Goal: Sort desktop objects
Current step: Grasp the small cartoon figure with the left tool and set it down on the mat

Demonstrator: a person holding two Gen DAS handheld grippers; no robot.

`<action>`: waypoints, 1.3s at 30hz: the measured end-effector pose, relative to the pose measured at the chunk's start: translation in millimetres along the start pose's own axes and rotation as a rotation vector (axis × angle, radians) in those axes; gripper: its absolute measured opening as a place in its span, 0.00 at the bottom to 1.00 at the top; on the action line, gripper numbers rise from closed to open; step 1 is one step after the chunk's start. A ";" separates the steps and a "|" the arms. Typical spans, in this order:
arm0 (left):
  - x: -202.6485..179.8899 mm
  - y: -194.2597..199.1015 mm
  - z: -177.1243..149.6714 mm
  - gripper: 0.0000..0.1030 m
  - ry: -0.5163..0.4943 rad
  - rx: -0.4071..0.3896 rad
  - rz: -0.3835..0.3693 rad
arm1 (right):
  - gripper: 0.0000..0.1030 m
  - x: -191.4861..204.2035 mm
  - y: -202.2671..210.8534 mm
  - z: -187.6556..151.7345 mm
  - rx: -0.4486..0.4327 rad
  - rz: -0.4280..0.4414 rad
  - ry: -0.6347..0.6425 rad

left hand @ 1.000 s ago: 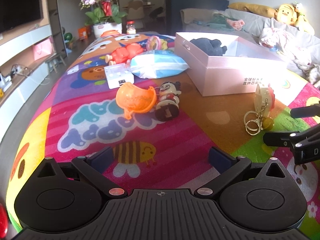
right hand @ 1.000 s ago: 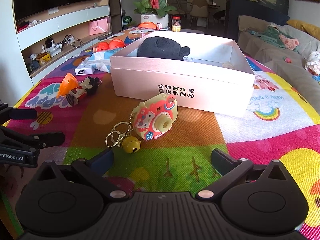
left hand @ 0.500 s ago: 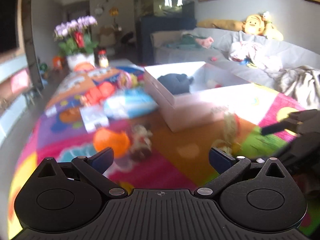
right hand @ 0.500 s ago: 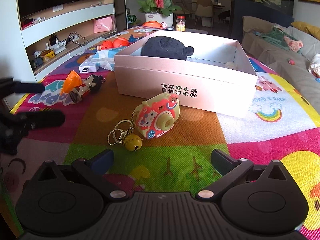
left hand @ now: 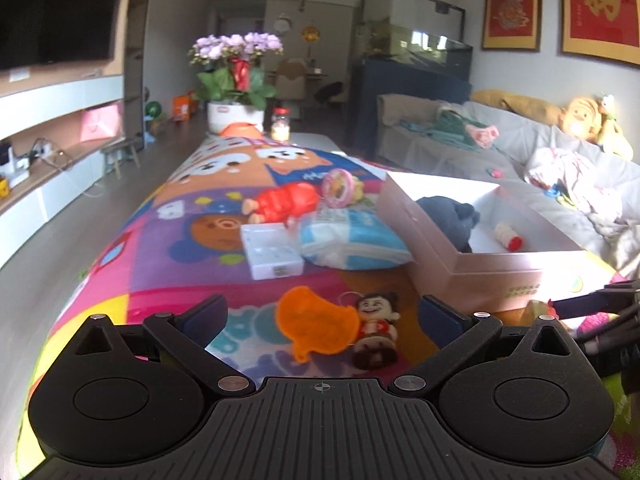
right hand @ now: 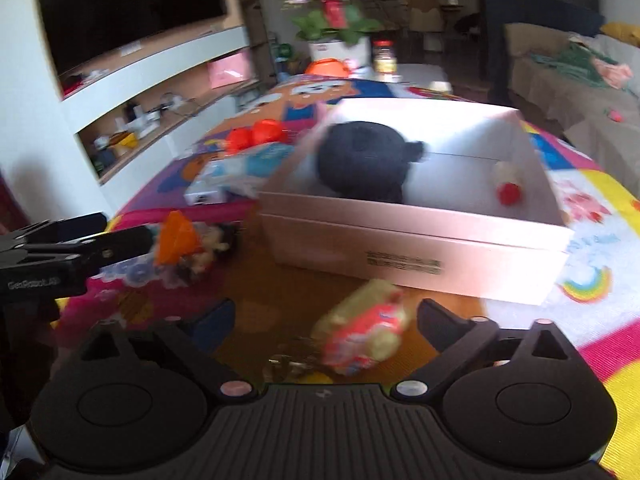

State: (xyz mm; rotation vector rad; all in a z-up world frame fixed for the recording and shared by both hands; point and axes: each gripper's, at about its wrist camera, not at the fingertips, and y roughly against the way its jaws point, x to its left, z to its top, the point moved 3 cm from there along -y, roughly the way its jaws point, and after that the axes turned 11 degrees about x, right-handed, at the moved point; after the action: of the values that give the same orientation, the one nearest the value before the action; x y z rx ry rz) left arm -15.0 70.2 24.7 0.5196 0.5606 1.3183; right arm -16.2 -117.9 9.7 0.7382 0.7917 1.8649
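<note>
Desktop objects only partly sorted: lying in the pink box (right hand: 420, 240) ahead of the right gripper (right hand: 324, 320), just a dark plush (right hand: 364, 160) and a small red-capped bottle (right hand: 506, 180). Waiting on the desk (left hand: 160, 264): camera keychain (right hand: 364, 336) between the closing, not yet touching right jaws; orange toy (left hand: 316, 326) and doll figure (left hand: 376, 328) between the wide-open left gripper (left hand: 320, 314) fingers; white case (left hand: 272, 252), blue pack (left hand: 352, 240), red toy (left hand: 286, 204) farther ahead.
</note>
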 end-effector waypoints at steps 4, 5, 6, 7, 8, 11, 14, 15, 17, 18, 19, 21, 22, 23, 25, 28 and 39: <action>5.0 3.9 -1.9 1.00 0.017 0.005 0.014 | 0.97 38.4 19.8 -13.7 -0.069 0.053 0.243; 4.5 4.1 -2.7 1.00 0.009 0.009 0.009 | 0.99 38.8 24.9 -18.2 -0.091 0.031 0.257; 2.4 3.8 -4.0 1.00 -0.003 0.015 0.002 | 1.00 36.2 27.8 -20.8 -0.101 0.007 0.250; -1.0 2.7 -5.0 1.00 -0.018 0.020 -0.007 | 1.00 30.3 27.5 -22.2 -0.093 -0.018 0.228; -4.9 1.6 -6.4 1.00 -0.032 0.027 -0.020 | 1.00 22.7 25.1 -23.6 -0.075 -0.044 0.192; -20.0 -2.2 -10.0 1.00 -0.059 0.061 -0.110 | 1.00 -4.3 17.7 -32.6 -0.018 -0.106 0.068; -38.9 -11.3 -14.3 0.69 -0.118 0.110 -0.157 | 1.00 -22.3 15.2 -48.0 0.007 -0.127 -0.011; -43.3 -17.1 -15.0 0.68 -0.135 0.126 -0.139 | 1.00 -25.5 15.1 -52.6 0.011 -0.124 -0.028; -46.2 -30.1 -14.2 0.69 -0.137 0.149 -0.088 | 1.00 -27.9 12.6 -59.3 0.021 -0.119 -0.049; -46.4 -36.2 -13.0 0.67 -0.137 0.158 -0.071 | 1.00 -27.4 12.1 -59.8 0.016 -0.126 -0.046; -46.6 -41.4 -11.4 0.65 -0.136 0.165 -0.055 | 1.00 -26.6 13.1 -59.3 0.008 -0.129 -0.043; -47.0 -49.8 -8.0 0.61 -0.142 0.173 -0.030 | 1.00 -26.6 8.8 -59.7 0.019 -0.125 -0.042; -47.7 -52.7 -6.8 0.55 -0.150 0.173 -0.019 | 1.00 -26.8 8.3 -60.1 0.019 -0.127 -0.041; -48.4 -54.8 -6.4 0.48 -0.159 0.173 -0.008 | 1.00 -26.8 7.9 -60.1 0.020 -0.126 -0.042; -49.2 -56.4 -6.2 0.35 -0.181 0.163 0.022 | 1.00 -26.8 9.0 -61.7 0.018 -0.125 -0.044; -49.6 -51.1 -8.2 0.32 -0.198 0.157 0.013 | 1.00 -26.1 8.2 -61.6 0.020 -0.129 -0.042; -50.5 2.3 -40.8 0.53 -0.268 0.164 -0.109 | 1.00 1.1 8.2 -32.8 -0.015 -0.120 0.071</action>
State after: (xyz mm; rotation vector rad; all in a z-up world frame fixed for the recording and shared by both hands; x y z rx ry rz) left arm -51.1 22.4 -0.4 0.7770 0.4689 1.0829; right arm -46.1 -126.6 -3.7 0.6050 0.8481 1.7946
